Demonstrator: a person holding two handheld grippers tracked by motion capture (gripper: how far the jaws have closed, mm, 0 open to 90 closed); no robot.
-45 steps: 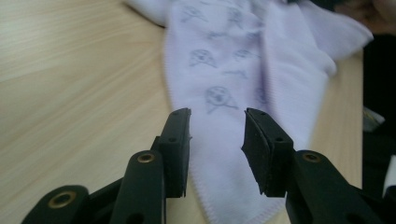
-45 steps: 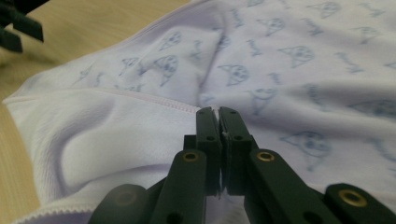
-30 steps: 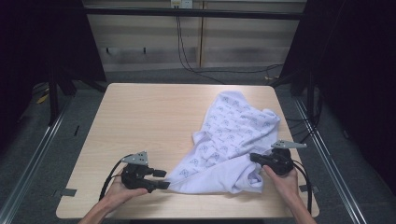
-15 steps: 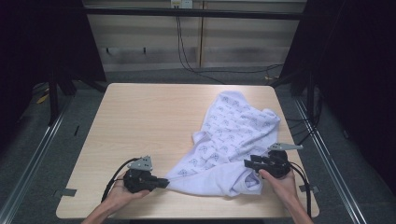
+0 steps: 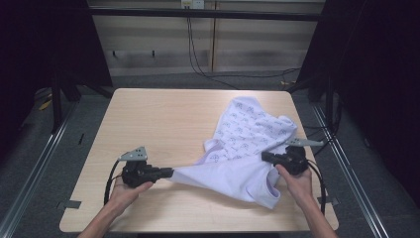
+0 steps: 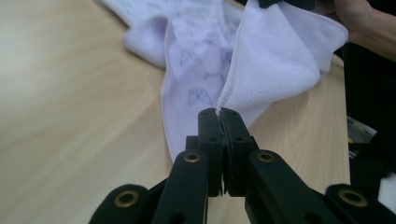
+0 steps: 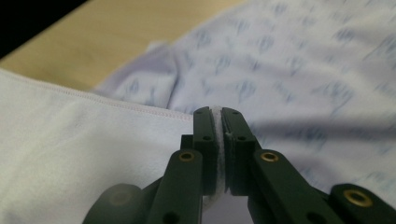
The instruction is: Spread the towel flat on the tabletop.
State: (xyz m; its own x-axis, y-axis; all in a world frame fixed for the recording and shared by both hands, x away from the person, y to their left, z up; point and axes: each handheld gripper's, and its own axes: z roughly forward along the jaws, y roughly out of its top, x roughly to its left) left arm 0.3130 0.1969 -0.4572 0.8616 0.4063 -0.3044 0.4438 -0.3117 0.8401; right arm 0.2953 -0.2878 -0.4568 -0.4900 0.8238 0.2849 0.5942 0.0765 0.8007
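Bare tabletop (image 5: 148, 119) left of pinched towel (image 5: 247, 134)

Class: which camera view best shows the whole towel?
The high view: the towel lies across the table, stretched between both grippers. The left gripper view shows its pinched hem and a fold; the right gripper view, a close, blurred patch.

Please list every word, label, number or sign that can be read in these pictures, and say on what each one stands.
No text can be read anywhere.
Towel: a repeated small blue motif is printed on it, too blurred to tell whether it holds letters.
Table: bare wood, no marking.
Left claw and right claw: black, no label visible.
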